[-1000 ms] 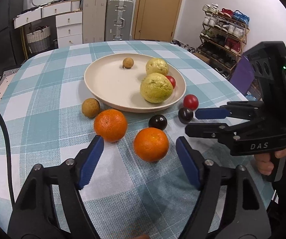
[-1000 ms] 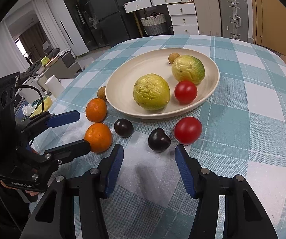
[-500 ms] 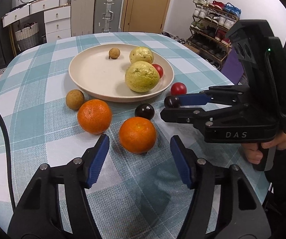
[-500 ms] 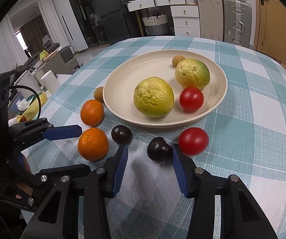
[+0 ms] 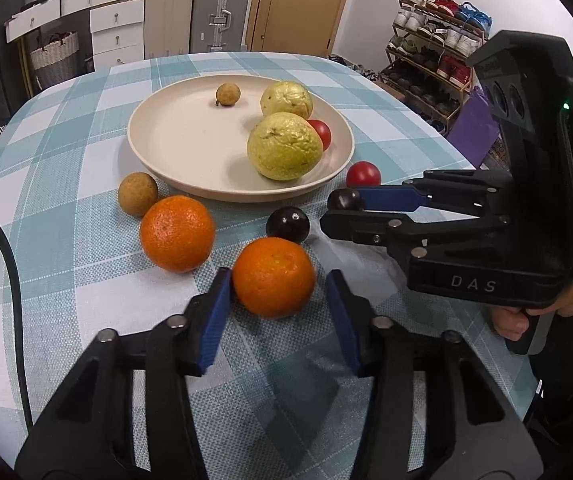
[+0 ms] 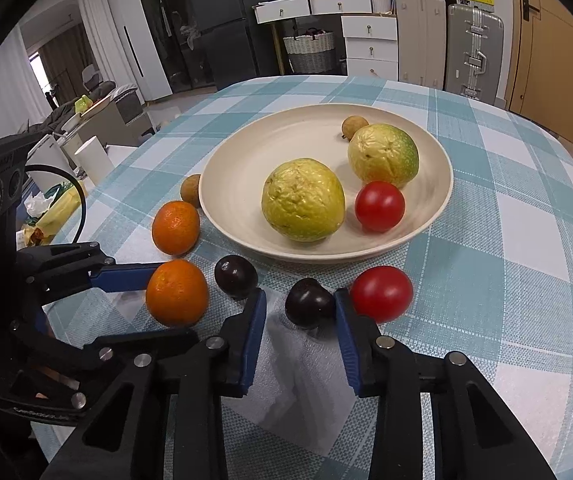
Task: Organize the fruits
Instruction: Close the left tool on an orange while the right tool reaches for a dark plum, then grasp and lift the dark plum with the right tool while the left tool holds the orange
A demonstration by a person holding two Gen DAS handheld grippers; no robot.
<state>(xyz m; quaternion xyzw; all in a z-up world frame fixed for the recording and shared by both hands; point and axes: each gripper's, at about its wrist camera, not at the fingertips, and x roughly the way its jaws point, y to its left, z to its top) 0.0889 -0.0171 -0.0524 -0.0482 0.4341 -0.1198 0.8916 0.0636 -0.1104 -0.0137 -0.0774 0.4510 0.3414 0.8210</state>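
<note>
On the checked cloth an orange lies between the blue pads of my left gripper. Its jaws are closing, and a gap shows at the right pad. A dark plum sits inside my right gripper, whose jaws are also closing. The right pad touches the plum and the left pad stands clear of it. The cream plate holds two guavas, a small red tomato and a longan.
Loose on the cloth are a second orange, a longan, another dark plum and a red tomato. A hand holds the right gripper. A shoe rack stands past the table's right edge.
Both grippers have narrowed and moved forward. The orange now lies between the left pads, and the dark plum between the right pads.
</note>
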